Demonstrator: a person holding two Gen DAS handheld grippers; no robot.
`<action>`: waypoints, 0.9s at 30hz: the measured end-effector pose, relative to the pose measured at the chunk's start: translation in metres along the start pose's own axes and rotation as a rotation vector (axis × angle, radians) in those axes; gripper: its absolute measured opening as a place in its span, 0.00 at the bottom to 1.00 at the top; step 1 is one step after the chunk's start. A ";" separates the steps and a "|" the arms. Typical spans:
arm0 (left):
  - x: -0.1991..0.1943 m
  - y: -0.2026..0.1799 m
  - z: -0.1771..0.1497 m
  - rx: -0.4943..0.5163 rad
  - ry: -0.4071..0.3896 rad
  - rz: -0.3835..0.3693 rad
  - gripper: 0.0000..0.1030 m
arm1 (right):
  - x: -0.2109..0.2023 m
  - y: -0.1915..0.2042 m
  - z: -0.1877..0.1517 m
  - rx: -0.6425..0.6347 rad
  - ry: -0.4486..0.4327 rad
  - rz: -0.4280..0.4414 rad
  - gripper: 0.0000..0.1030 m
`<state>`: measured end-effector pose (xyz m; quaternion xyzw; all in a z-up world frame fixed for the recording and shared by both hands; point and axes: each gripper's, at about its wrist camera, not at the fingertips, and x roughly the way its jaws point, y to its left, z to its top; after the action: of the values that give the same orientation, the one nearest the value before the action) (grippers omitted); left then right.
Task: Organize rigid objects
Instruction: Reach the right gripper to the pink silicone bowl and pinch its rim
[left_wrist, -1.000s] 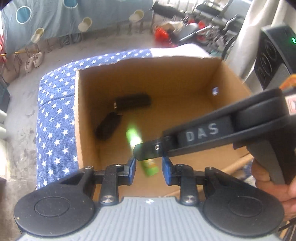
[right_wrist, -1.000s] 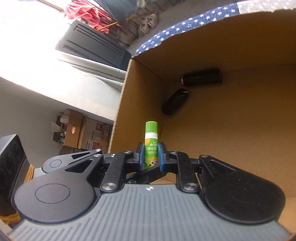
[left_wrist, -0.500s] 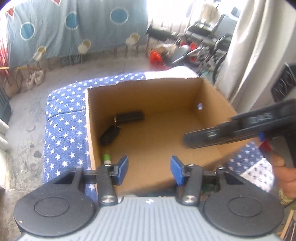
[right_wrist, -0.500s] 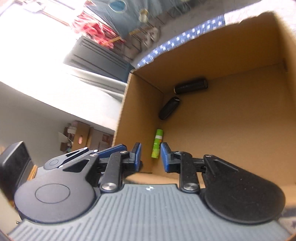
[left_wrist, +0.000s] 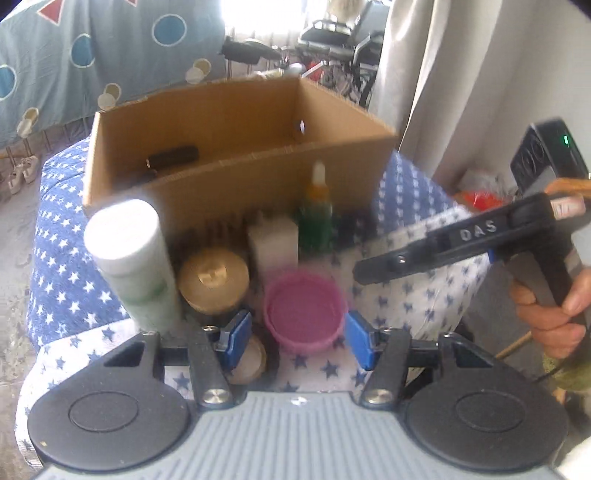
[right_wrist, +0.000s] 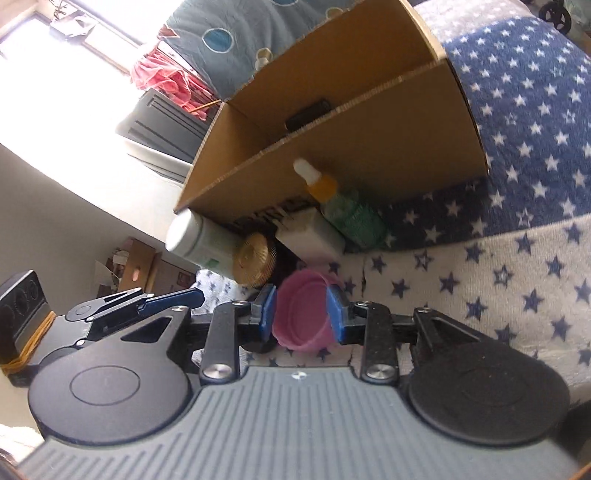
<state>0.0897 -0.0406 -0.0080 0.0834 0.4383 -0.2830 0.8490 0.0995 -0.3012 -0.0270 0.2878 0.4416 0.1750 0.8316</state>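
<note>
A pink round cup (left_wrist: 304, 314) sits on the star-patterned cloth in front of a cardboard box (left_wrist: 236, 155). My left gripper (left_wrist: 295, 341) is open, its blue pads on either side of the cup's near rim. My right gripper (right_wrist: 301, 314) is open too, with the pink cup (right_wrist: 303, 310) between its pads. The right gripper also shows from the side in the left wrist view (left_wrist: 461, 240). A white bottle (left_wrist: 129, 258), a gold-lidded jar (left_wrist: 214, 280), a white block (left_wrist: 273, 240) and a green dropper bottle (left_wrist: 317, 218) stand beside the cup. Dark objects (left_wrist: 173, 157) lie inside the box.
The blue and white star cloth (right_wrist: 517, 177) covers the surface around the box. A small beige lid (left_wrist: 247, 363) lies under my left finger. A curtain (left_wrist: 461, 74) hangs at the right; a black device (left_wrist: 550, 155) with a green light stands beyond it.
Both grippers have pulled back out of the box and come down low in front of it, to the pink cup. The green glue stick, dropped in the box a second ago, is out of sight.
</note>
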 end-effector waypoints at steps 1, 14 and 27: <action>0.007 -0.004 -0.002 0.016 0.009 0.015 0.55 | 0.009 -0.002 -0.005 0.004 0.008 -0.013 0.29; 0.053 -0.027 -0.009 0.133 0.084 0.080 0.68 | 0.047 0.005 -0.009 -0.116 -0.019 -0.121 0.29; 0.055 -0.040 -0.006 0.156 0.059 0.114 0.70 | 0.058 0.018 -0.008 -0.229 -0.001 -0.162 0.14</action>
<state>0.0886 -0.0932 -0.0505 0.1822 0.4343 -0.2646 0.8415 0.1238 -0.2534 -0.0559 0.1543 0.4402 0.1565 0.8706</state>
